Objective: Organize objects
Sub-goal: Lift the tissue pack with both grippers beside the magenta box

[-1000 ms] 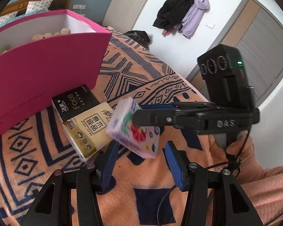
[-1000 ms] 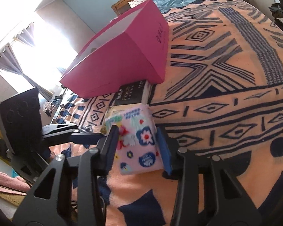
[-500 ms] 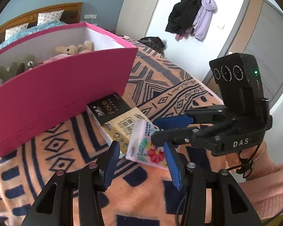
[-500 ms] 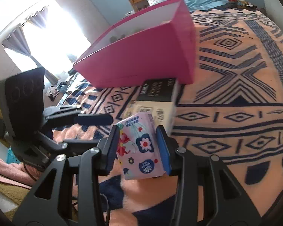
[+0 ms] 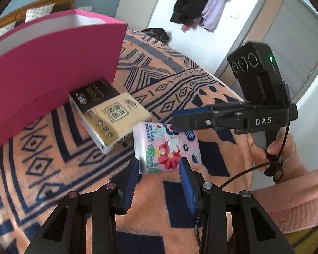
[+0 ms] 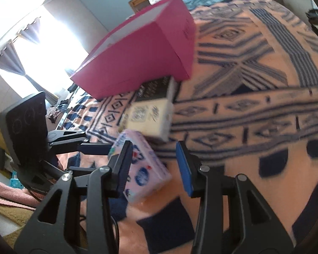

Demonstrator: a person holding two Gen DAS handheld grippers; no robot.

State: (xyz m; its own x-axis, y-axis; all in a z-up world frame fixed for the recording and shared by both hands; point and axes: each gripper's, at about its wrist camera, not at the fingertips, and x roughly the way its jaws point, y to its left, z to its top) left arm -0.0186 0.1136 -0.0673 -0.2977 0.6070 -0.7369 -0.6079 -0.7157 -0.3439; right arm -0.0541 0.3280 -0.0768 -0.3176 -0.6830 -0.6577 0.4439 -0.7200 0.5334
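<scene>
Pink floral tissue pack (image 5: pixel 167 147) lies on the bed (image 5: pixel 53 169) beside two others (image 5: pixel 110 114), outside the magenta box (image 5: pixel 42 74); both hand-held grippers, right (image 6: pixel 153 163) and left (image 5: pixel 159 177), spread, gripping nothing.

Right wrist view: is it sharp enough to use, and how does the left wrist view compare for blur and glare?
Right wrist view: motion-blurred across the blanket and tissue packs, with the window blown out white. Left wrist view: much sharper, print on the floral tissue pack legible, light even, no glare. Both show fisheye bending, plainly on the pink box.
</scene>
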